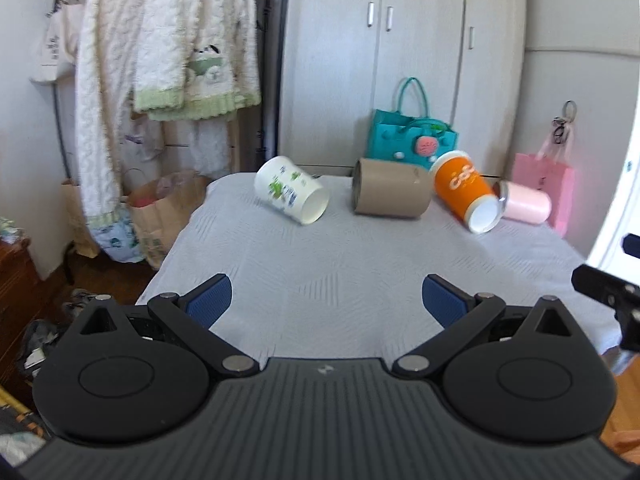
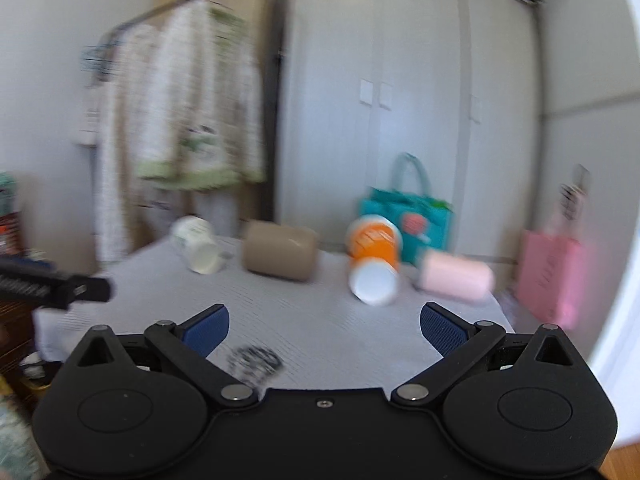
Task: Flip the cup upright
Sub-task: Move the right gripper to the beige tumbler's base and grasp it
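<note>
- Right wrist view is motion-blurred (cup prints unreadable); a dark smudge on the cloth at lower centre cannot be identified.
- Left tongs (image 1: 327,300) and right tongs (image 2: 325,330): both spread wide, grasping nothing.
- Four cups lie on their sides across mid-frame: white cup (image 1: 290,190), brown cup (image 1: 390,193), orange cup (image 1: 466,190), pink cup (image 1: 524,202), the last partly hidden behind the orange one.
- Desk (image 1: 320,256) under pale cloth; wardrobe (image 1: 400,60) behind, hanging clothes (image 1: 160,60) upper left.
</note>
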Available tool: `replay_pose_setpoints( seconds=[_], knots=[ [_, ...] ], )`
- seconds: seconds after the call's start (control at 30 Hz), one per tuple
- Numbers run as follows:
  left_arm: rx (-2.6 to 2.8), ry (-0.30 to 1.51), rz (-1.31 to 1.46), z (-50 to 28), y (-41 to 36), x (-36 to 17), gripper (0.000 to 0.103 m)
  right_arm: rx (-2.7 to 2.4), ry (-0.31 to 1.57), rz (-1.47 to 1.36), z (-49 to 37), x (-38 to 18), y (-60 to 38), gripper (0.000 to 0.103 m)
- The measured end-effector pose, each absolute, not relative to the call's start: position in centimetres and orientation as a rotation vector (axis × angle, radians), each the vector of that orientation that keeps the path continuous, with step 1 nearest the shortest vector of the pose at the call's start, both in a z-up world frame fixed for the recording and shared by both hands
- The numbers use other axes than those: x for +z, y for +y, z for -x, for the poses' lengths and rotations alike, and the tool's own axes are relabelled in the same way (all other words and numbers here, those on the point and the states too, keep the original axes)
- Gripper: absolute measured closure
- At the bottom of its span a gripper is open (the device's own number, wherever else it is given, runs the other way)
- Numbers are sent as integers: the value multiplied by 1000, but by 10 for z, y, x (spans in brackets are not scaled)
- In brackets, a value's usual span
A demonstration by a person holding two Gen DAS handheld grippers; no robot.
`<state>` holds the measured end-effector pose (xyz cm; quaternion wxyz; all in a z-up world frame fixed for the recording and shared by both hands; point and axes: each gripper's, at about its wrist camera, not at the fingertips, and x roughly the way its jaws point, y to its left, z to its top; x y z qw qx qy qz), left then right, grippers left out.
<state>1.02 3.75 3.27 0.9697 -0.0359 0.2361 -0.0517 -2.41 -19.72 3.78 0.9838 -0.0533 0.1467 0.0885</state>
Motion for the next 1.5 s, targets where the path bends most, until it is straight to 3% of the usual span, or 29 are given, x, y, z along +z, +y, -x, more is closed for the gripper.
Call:
replay_pose_setpoints(
  seconds=[0.2,0.33,0.9,1.5],
  knots=[
    [-210,527,92,-42,50,55,0,296,206,222,15,69,-193,0],
    [-237,542,70,-64,48,61,0,425,292,274,-10,76,-188,0],
    [-420,553,250,-175,53,40,0,586,324,798,-135,44,-117,0],
    [-381,674,332,-228,54,4,0,745,540,835,-248,30,-125,1]
  ],
)
